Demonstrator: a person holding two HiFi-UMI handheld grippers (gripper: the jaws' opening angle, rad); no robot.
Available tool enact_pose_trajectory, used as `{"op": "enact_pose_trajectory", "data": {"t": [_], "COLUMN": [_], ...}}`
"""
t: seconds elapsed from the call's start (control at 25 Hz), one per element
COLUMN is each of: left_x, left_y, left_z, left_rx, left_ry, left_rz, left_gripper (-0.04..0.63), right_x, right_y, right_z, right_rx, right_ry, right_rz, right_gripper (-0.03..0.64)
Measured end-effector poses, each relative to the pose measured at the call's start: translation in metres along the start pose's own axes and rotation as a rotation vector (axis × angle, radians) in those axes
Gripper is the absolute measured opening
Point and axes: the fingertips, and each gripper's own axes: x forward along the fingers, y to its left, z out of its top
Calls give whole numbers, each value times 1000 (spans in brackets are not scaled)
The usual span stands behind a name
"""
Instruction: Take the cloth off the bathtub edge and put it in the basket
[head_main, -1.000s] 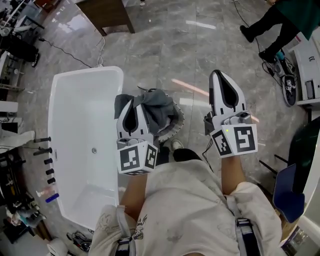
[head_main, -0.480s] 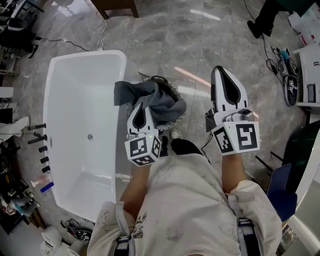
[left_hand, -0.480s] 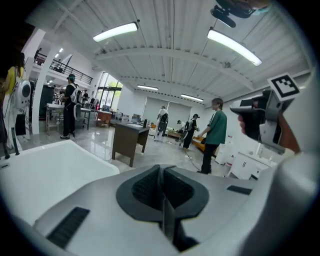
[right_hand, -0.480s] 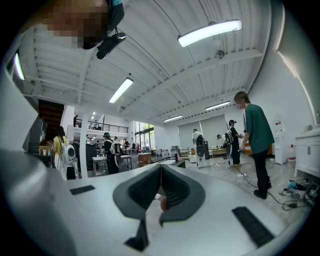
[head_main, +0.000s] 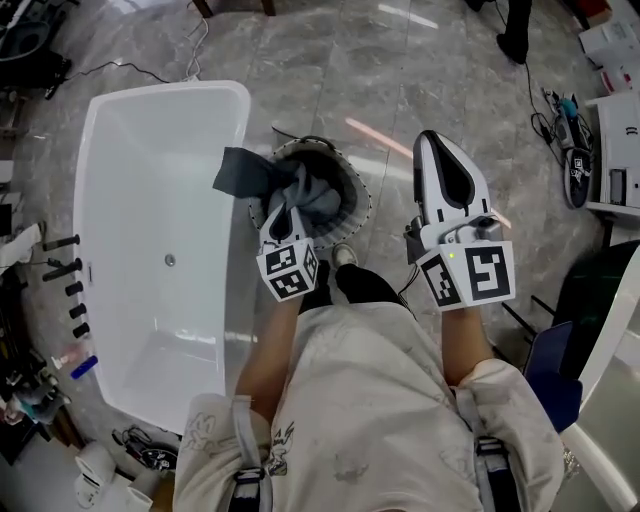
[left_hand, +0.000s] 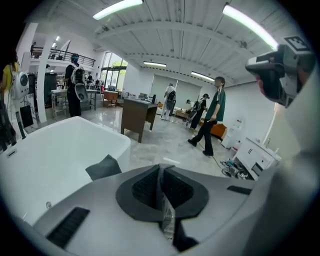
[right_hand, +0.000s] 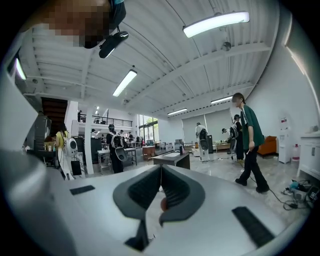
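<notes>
The grey cloth (head_main: 300, 190) lies bunched in the round basket (head_main: 357, 196) on the floor beside the white bathtub (head_main: 150, 200). One corner of the cloth (left_hand: 104, 166) sticks out left over the tub's rim. My left gripper (head_main: 282, 208) hovers over the basket's near side, above the cloth, and is shut; in the left gripper view its jaws (left_hand: 160, 169) meet with no cloth between them. My right gripper (head_main: 437, 142) is held to the right of the basket over bare floor, shut and empty (right_hand: 160, 169).
Black taps (head_main: 70, 270) and bottles line the tub's left side. Cables and boxes (head_main: 600, 120) lie at the right, a blue chair (head_main: 555, 375) at the lower right. A person (left_hand: 212, 117) walks across the far floor, and a brown table (left_hand: 137, 114) stands beyond the tub.
The view has shifted, so tub and basket lie higher in the frame. The cloth has sunk from a heap above the basket down into it. My left gripper sits lower, still shut; the right barely moved.
</notes>
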Motion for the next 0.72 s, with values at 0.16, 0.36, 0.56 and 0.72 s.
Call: {"op": "enact_pose_trajectory", "data": {"t": [0.16,0.36,0.56,0.72], "left_x": [24,55,80,92], "left_y": [15,22,33,38], "left_z": [-27,-58,-88,-103], "left_rx": [-4,59,109,131], "left_ry": [65,145,241,281], "left_rz": [13,8,20,19], "left_gripper": [8,8,8,9], "right_x": [8,13,16,17], "right_y": [9,14,14,12], "right_z": [-10,-21,-27,-31], "right_rx": [-4,-5,-8,-9], "right_ry": [28,57,80,88], "right_rz": [12,13,5,-2], "right_gripper": [-11,-11,-11,-11]}}
